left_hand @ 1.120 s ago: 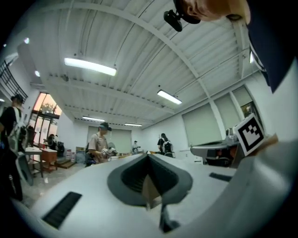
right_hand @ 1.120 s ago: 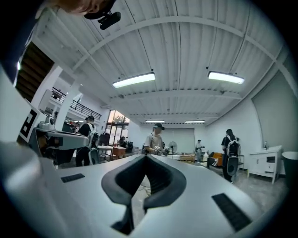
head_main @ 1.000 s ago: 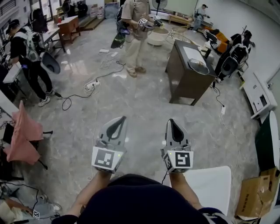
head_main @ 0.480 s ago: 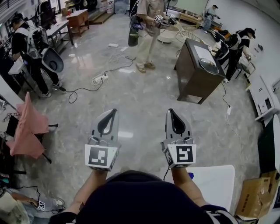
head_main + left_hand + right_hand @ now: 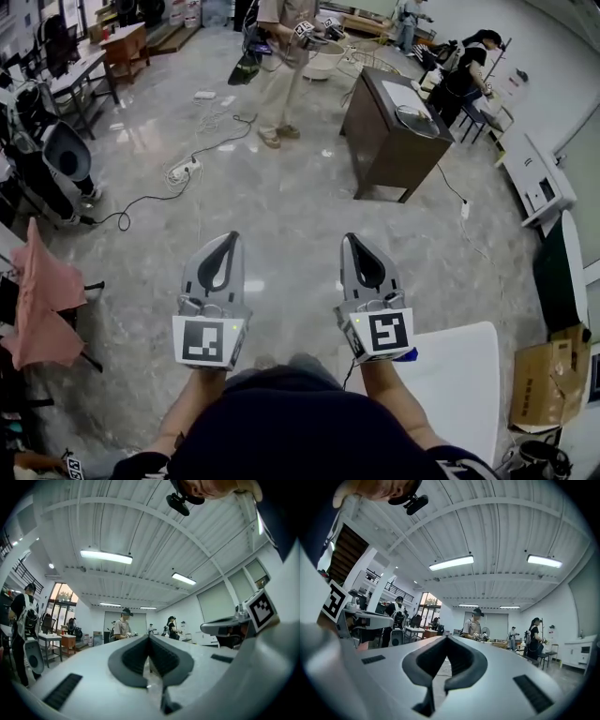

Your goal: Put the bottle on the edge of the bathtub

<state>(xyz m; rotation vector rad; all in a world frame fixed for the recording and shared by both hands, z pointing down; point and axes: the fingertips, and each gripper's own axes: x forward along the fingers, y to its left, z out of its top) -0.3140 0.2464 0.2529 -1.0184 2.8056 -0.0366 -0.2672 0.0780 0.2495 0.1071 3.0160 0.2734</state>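
Observation:
No bottle shows in any view. In the head view my left gripper [image 5: 231, 236] and right gripper [image 5: 351, 238] are held side by side over the marble floor, both pointing forward. Each is shut with nothing between its jaws. The left gripper view shows the left gripper [image 5: 149, 637] tilted up toward the ceiling, tips together. The right gripper [image 5: 446, 637] looks the same in its own view. A white tub-like basin [image 5: 325, 59] stands far back beside a standing person [image 5: 280, 66].
A dark brown cabinet [image 5: 389, 136] with a metal bowl on top stands ahead to the right. A cable and power strip [image 5: 178, 172] lie on the floor ahead left. A white panel [image 5: 455, 389] and a cardboard box [image 5: 539, 384] are at my right, a pink cloth [image 5: 39, 291] at my left.
The head view has swung, so the room has shifted in frame. Both grippers stay shut and side by side, a little lower and further left in the picture.

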